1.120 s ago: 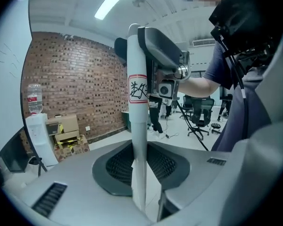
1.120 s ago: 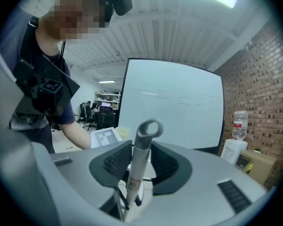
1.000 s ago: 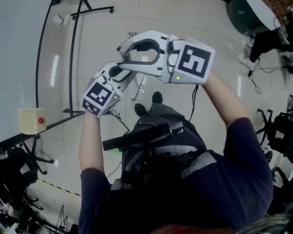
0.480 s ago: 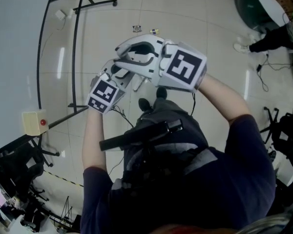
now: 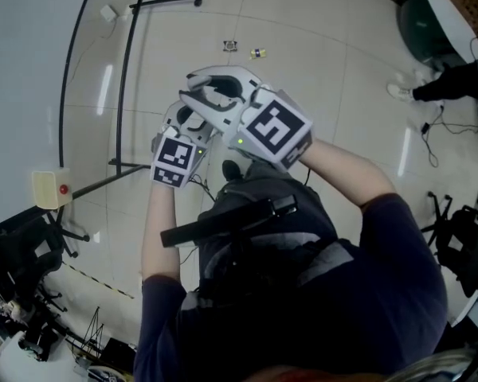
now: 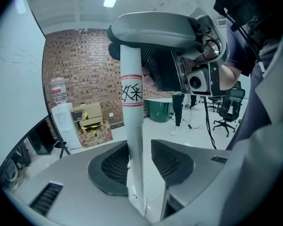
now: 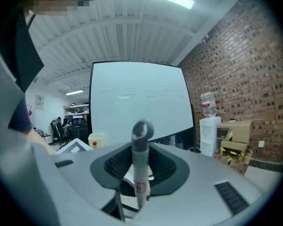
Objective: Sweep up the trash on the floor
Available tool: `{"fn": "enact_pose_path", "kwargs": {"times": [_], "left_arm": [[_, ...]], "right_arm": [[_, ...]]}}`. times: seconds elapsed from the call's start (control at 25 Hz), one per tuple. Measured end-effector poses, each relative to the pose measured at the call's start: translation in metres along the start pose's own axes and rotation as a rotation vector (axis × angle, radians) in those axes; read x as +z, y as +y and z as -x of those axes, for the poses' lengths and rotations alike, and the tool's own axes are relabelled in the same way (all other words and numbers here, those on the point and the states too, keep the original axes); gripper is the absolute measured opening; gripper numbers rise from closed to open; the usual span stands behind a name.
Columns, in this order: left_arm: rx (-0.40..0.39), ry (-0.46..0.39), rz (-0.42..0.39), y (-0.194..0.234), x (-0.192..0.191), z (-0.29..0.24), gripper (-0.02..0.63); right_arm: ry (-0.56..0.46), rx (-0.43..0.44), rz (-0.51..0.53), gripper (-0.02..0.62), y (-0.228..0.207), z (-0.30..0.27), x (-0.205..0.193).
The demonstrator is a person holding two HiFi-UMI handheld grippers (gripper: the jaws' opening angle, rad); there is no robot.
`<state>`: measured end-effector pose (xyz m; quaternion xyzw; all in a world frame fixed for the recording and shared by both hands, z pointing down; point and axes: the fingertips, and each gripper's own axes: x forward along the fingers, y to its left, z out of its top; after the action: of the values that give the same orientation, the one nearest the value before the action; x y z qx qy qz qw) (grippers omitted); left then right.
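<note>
A white broom handle (image 6: 132, 126) with a red-banded label stands between the pads of my left gripper (image 6: 139, 159). Those jaws have just been opening: the left pad is against the pole and a gap shows at the right pad. My right gripper (image 7: 140, 166) is shut on the handle's grey looped cap (image 7: 141, 140), higher up the same pole. In the head view both grippers sit close together before the chest, the left gripper (image 5: 193, 116) under the right gripper (image 5: 199, 90). Two small bits of trash (image 5: 230, 46) (image 5: 258, 52) lie on the pale floor beyond them.
A black stand frame (image 5: 123, 78) runs down the left, with a yellow box with a red button (image 5: 49, 189) beside it. My shoes (image 5: 233, 168) show below the grippers. Another person's legs (image 5: 454, 82), a green bin (image 5: 418, 30), cables and office chairs (image 5: 462, 229) fill the right.
Both grippers have come down and in toward the body, and the right one has rolled. The floor trash has slid further into view at the top.
</note>
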<state>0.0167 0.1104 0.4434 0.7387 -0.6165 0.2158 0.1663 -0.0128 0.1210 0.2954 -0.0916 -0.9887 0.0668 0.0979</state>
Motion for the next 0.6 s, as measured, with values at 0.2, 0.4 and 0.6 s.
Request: {"fn": "enact_pose_path", "kwargs": {"times": [0.2, 0.4, 0.6], "left_arm": [[0.058, -0.013, 0.032, 0.008, -0.007, 0.003, 0.149], [0.063, 0.007, 0.013, 0.018, -0.029, 0.001, 0.094], [-0.031, -0.033, 0.045, 0.026, -0.042, -0.008, 0.083]], "right_arm": [[-0.014, -0.048, -0.082, 0.117, -0.017, -0.007, -0.008], [0.001, -0.106, -0.143, 0.120, -0.018, -0.022, -0.026], [-0.002, -0.188, -0.215, 0.129, -0.025, -0.036, -0.040]]}}
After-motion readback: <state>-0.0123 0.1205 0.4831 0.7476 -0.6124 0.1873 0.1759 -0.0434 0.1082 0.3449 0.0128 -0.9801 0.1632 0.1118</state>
